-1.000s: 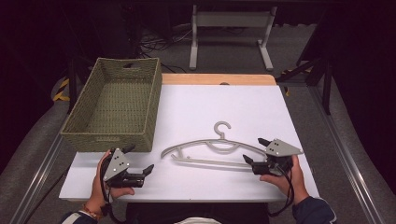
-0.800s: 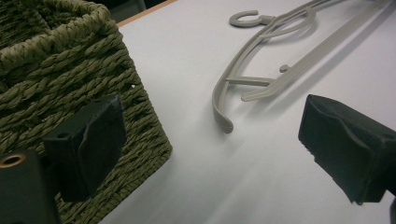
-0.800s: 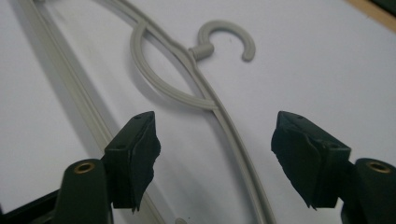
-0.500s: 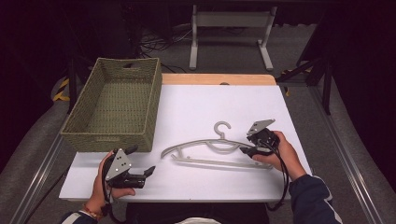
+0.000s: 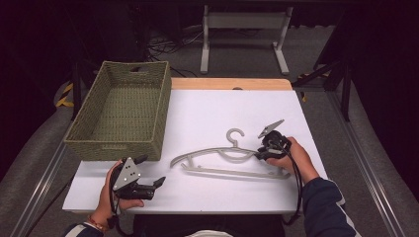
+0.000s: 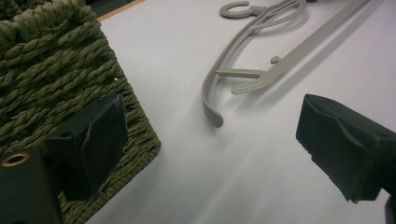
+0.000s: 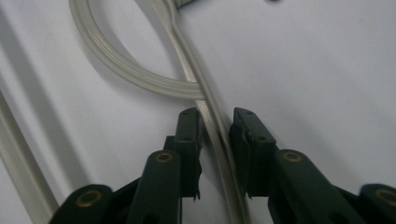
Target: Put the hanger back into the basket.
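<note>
- The grey hanger point(image 5: 225, 160) lies flat on the white surface point(image 5: 212, 113), its long axis running left to right across the high view and its hook point(image 5: 235, 134) pointing away from the person.
- The right gripper point(image 5: 260, 151) sits at the hanger's right shoulder; in the right gripper view a thin arm of the hanger point(image 7: 212, 119) runs between the two fingers point(image 7: 189, 140), which have just been closing and stand narrow on either side of it, a sliver of gap visible, not yet pressing.
- The left gripper point(image 5: 153, 170) rests near the front edge with fingers point(image 6: 91, 140) spread wide and nothing between them, well apart from the hanger and just beside the woven basket point(image 5: 123, 106).
- The surface has a wooden far edge; a dark room lies beyond, with a metal stand point(image 5: 242, 34) and cables on the grey floor.
</note>
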Demonstrator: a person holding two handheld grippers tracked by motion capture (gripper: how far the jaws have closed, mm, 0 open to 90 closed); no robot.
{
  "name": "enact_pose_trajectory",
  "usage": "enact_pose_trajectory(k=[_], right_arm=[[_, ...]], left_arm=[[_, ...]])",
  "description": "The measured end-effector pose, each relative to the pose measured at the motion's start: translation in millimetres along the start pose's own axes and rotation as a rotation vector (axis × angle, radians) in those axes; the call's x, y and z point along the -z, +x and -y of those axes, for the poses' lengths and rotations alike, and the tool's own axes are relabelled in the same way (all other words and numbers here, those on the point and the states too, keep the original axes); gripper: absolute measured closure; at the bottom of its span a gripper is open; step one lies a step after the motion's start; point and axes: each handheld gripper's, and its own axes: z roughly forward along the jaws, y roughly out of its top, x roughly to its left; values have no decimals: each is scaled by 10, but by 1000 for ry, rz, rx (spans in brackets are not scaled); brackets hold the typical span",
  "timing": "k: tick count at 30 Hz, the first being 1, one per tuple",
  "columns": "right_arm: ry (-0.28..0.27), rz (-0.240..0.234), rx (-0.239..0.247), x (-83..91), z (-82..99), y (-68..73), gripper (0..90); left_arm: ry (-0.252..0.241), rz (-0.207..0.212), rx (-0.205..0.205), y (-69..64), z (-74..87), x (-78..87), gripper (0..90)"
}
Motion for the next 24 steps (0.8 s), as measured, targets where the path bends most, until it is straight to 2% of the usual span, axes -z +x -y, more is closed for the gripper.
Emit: enact_pose_trajectory(k=[3, 11, 17, 20, 24], right_arm=[[5, 2, 16, -5, -6, 15, 756], [29, 38, 127, -10, -47, 113, 828], [-3, 47, 144, 4, -6, 137, 829], [-27, 32, 164, 38, 16, 172, 828], [-45, 19, 222, 106, 31, 264, 829]], left_arm=[[4, 4, 1, -5, 3, -14, 101], [13, 12, 2, -11, 0, -36, 104], [14, 19, 4, -14, -2, -37, 107], [8, 24, 14, -12, -15, -35, 110], [6, 16, 2, -35, -96, -43, 118]])
